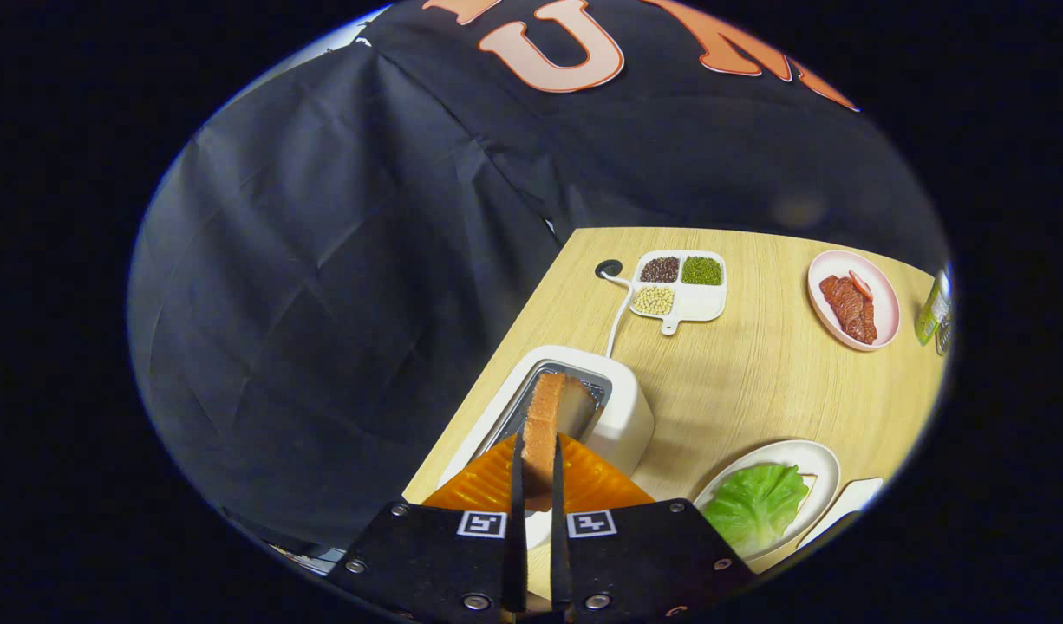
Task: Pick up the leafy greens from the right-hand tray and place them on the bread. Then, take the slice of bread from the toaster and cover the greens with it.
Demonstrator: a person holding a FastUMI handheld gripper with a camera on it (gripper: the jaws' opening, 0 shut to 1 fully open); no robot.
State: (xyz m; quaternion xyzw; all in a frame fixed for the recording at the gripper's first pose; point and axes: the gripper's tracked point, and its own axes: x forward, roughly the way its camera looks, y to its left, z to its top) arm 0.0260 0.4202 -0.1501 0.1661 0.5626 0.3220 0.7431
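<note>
Tongs (538,472) are pinched narrow on the slice of bread (549,425), one finger pressing each side, with the slice standing upright in the slot of the white toaster (614,416) on the bench (757,381). Leafy greens (754,507) already sit on the bread on a white plate (813,459) just right of the toaster. Beyond the toaster there's a divided dish of beans (681,286), and well to its right a pink plate with meat (854,301).
</note>
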